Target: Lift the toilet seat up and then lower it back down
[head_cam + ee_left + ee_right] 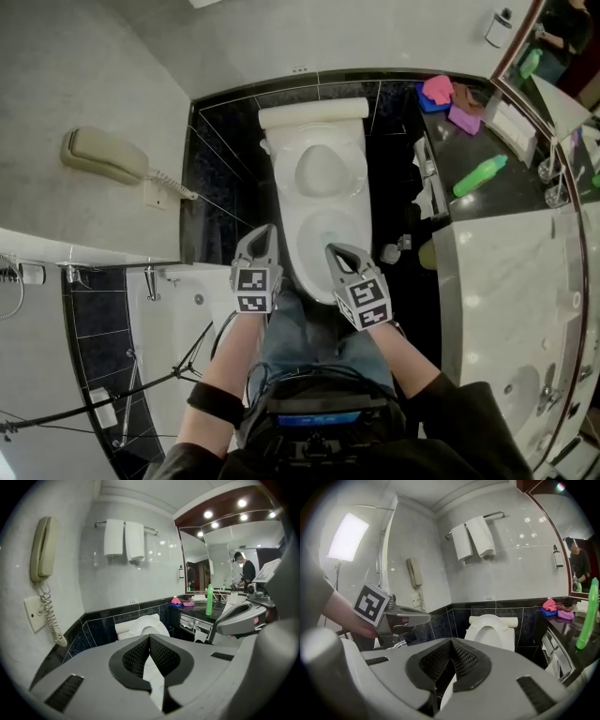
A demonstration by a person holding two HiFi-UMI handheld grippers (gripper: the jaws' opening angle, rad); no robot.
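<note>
Left tongs (263,232) and right tongs (336,251) hover shut and empty near the upright toilet seat (356,169), where a careless closed-tip shove could send it slamming down.

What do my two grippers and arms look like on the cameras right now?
Both are pale grey plastic. The left gripper and right gripper taper to tongs lined with black textured pads, and each carries a cube of black-and-white square markers. A black band circles the left forearm; the right sleeve is dark.
</note>
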